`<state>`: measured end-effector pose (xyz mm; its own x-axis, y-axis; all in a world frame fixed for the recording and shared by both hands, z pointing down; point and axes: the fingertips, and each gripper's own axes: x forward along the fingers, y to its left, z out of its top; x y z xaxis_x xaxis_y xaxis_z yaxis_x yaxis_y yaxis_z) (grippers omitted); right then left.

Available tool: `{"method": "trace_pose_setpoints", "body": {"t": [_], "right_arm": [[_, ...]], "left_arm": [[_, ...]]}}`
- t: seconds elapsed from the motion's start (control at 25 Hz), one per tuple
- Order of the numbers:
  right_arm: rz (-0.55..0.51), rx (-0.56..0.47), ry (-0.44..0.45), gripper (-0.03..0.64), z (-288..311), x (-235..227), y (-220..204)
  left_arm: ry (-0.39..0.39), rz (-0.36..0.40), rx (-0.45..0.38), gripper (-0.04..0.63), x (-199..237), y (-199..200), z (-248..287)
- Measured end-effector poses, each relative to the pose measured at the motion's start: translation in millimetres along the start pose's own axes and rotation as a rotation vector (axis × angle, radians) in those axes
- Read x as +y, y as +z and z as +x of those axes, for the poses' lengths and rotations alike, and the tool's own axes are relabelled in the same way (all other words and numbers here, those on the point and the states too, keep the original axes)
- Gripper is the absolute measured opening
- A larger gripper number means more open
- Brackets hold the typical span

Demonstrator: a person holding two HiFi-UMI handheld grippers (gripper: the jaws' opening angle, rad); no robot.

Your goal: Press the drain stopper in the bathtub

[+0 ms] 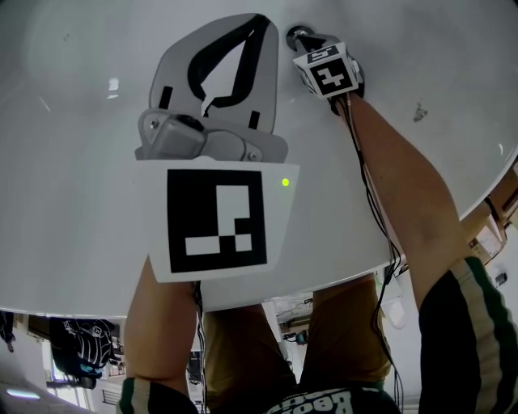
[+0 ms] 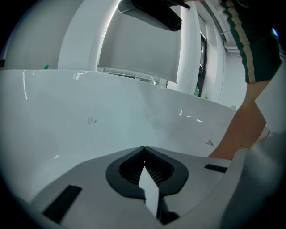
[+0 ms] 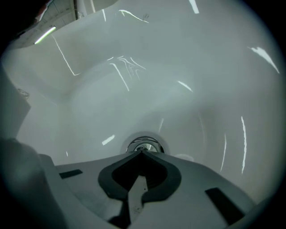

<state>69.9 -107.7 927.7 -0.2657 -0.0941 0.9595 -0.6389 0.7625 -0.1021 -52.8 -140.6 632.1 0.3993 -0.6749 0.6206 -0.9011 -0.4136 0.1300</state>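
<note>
A round chrome drain stopper (image 3: 144,144) sits in the white bathtub floor (image 3: 147,89). In the right gripper view my right gripper (image 3: 142,152) is shut, its joined tips at the stopper's near edge; whether they touch it I cannot tell. In the head view the right gripper (image 1: 296,35) reaches to the far end of the tub, where the stopper (image 1: 295,33) shows as a small dark round spot at its tip. My left gripper (image 1: 261,18) is shut and empty, held close under the head camera, pointing at the tub's inner wall (image 2: 89,129).
The tub rim (image 1: 340,279) runs across the near side, with the person's legs behind it. Small dark marks (image 1: 418,112) speckle the tub surface. A white window frame or wall panel (image 2: 143,49) rises beyond the tub's far edge.
</note>
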Motion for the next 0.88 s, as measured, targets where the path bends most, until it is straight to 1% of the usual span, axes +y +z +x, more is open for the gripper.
{"method": "trace_pose_setpoints", "body": {"t": [0.2,0.48,0.6,0.72,0.88], "right_arm": [[-0.035,0.028,0.0,0.015,0.4,4.1,-1.4],[-0.009,0.084,0.03,0.015,6.4,0.5,-4.0],[-0.022,0.082,0.027,0.015,8.1,0.1,-0.8],[-0.017,0.099,0.045,0.015,9.9,2.2,-1.4],[0.0,0.079,0.035,0.015,4.3,-1.3,0.8]], "left_arm": [[-0.006,-0.014,-0.013,0.003,0.6,2.6,-0.4],[-0.01,-0.021,-0.016,0.003,-3.1,5.0,0.3],[-0.014,-0.016,-0.027,0.003,-4.7,5.3,1.2],[-0.023,-0.019,-0.025,0.003,-6.4,1.2,1.7],[-0.05,-0.013,-0.012,0.003,-11.4,0.5,-2.6]]}}
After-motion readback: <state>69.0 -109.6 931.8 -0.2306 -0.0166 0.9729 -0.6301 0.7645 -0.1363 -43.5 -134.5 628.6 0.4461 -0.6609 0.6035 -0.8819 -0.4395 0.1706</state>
